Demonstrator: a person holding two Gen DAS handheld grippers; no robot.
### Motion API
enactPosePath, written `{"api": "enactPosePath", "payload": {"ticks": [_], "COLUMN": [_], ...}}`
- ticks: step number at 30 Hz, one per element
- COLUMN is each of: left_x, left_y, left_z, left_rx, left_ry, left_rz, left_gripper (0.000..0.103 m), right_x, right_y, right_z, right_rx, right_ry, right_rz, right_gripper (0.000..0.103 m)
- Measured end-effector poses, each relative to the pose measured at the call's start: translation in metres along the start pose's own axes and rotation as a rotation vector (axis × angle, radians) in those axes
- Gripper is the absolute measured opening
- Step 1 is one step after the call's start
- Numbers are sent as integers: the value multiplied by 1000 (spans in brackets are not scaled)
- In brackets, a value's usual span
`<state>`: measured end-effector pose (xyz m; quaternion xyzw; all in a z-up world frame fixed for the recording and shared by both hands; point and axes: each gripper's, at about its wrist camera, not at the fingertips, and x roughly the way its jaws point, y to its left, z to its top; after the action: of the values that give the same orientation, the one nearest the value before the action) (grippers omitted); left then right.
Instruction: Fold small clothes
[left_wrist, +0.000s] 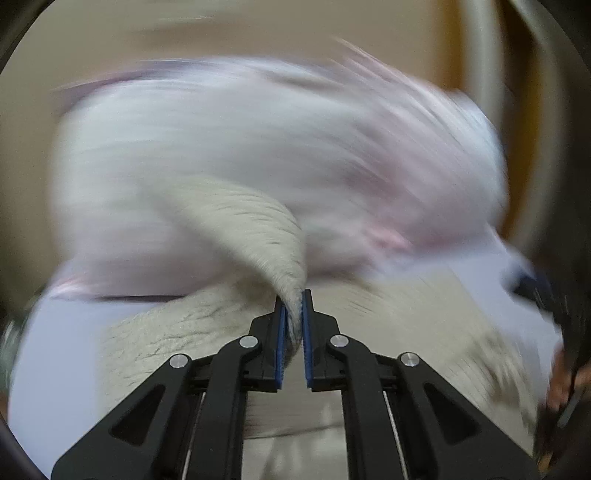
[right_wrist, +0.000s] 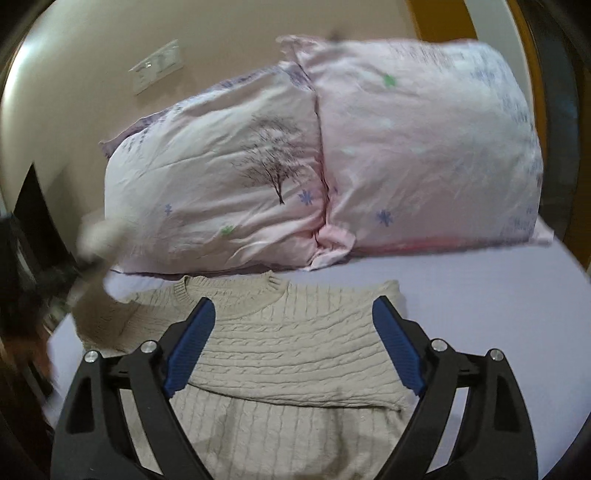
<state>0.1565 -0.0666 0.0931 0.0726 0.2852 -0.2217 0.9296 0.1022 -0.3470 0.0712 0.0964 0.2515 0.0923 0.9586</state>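
A beige cable-knit sweater (right_wrist: 295, 354) lies flat on a lavender bed sheet (right_wrist: 498, 314), its neck toward the pillows. My left gripper (left_wrist: 293, 306) is shut on the sweater's sleeve (left_wrist: 258, 236) and holds it lifted above the body of the sweater; that view is blurred by motion. In the right wrist view the lifted sleeve (right_wrist: 99, 232) and the left gripper show as a blur at the left edge. My right gripper (right_wrist: 293, 314) is open and empty, its blue pads over the sweater's chest, apart from the fabric.
Two pink printed pillows (right_wrist: 332, 158) lie at the head of the bed behind the sweater. A beige wall with a switch plate (right_wrist: 157, 66) is beyond. Dark furniture (right_wrist: 33, 214) stands at the left. The right gripper shows at the right edge (left_wrist: 554, 302) of the left view.
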Motion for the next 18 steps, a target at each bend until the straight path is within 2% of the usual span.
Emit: {"api": "enactPosePath", "payload": {"ticks": [2, 4, 6, 7, 8, 9, 10, 12, 16, 18], "left_x": [33, 31, 1, -9, -30, -46, -59, -79, -110, -121], "left_y": [-51, -58, -29, -12, 15, 42, 62, 93, 130, 136], "left_z": [-12, -20, -26, -26, -32, -41, -51, -72, -119, -138], "left_rx": [117, 117, 31, -7, -74, -134, -180, -251, -339, -373], "left_ry": [94, 100, 37, 14, -17, -31, -30, -5, 43, 61], "left_rz": [-53, -100, -108, -96, -70, -45, -21, 38, 137, 144], "left_gripper": [7, 7, 15, 29, 45, 49, 53, 54, 62, 66], "right_x": [9, 12, 12, 15, 21, 26, 37, 54, 87, 100], "right_y": [-13, -30, -48, -59, -67, -71, -75, -76, -57, -47], "right_z": [0, 0, -1, -2, -3, -3, -6, -9, -14, -11], "right_rx": [39, 91, 151, 193, 234, 266, 314, 360, 397, 415], "right_ry": [44, 76, 98, 115, 139, 164, 211, 269, 362, 383], "right_rz": [-18, -25, -18, -12, 3, 22, 60, 104, 144, 158], "right_gripper": [87, 87, 86, 84, 73, 60, 54, 42, 41, 41]}}
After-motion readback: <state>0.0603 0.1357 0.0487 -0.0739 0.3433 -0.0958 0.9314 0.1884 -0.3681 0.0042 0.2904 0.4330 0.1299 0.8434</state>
